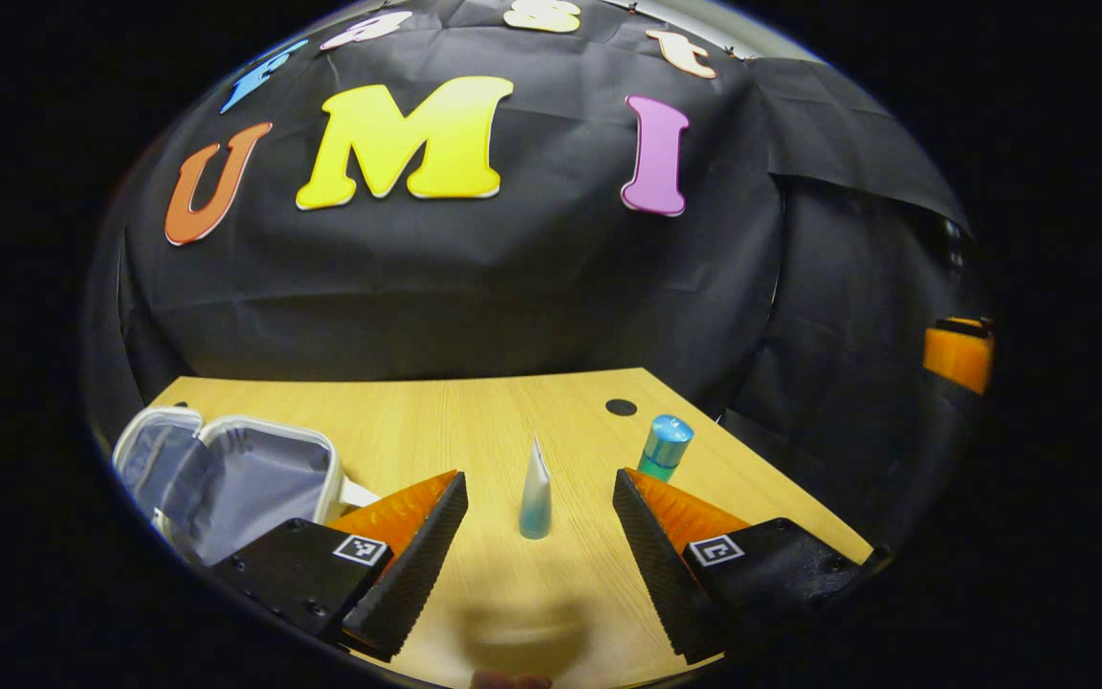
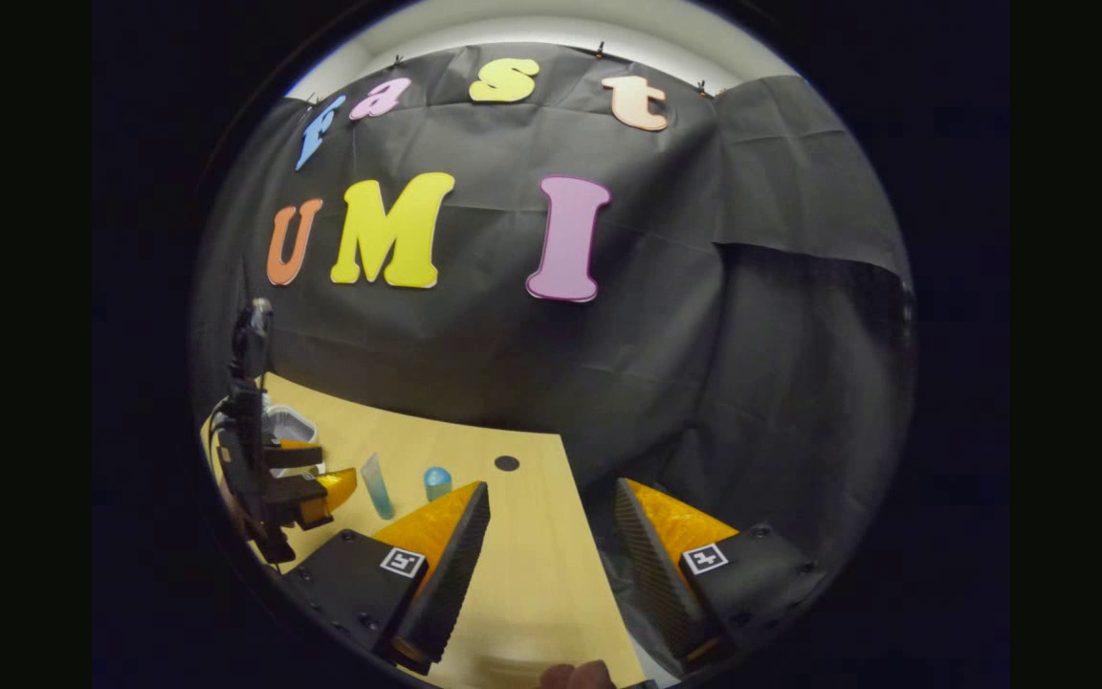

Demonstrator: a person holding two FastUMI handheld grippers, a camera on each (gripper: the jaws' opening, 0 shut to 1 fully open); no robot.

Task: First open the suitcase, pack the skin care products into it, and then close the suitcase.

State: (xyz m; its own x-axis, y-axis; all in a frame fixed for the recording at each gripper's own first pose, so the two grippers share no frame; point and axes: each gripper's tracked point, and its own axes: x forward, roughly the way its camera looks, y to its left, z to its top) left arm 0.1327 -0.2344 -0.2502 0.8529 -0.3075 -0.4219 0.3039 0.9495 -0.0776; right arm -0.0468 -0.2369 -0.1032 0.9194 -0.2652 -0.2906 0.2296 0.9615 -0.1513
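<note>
Suitcase [image 1: 226, 478] lying open at lower left of the left gripper view, grey lining showing, lid raised behind it, on the wooden counter [image 1: 513, 421]. Standing upright between the spread fingers of the left claw [image 1: 537, 536]: a pale blue tube [image 1: 535, 493], untouched, with clear gaps either side. Beyond it toward the right, a teal-capped bottle [image 1: 664, 447], near a dark round hole [image 1: 621, 407] in the counter. Right claw [image 2: 551, 555] open too, gripping nothing, hanging over the counter's edge in the lower middle of the right gripper view, with tube, bottle and left claw farther off at lower left.
</note>
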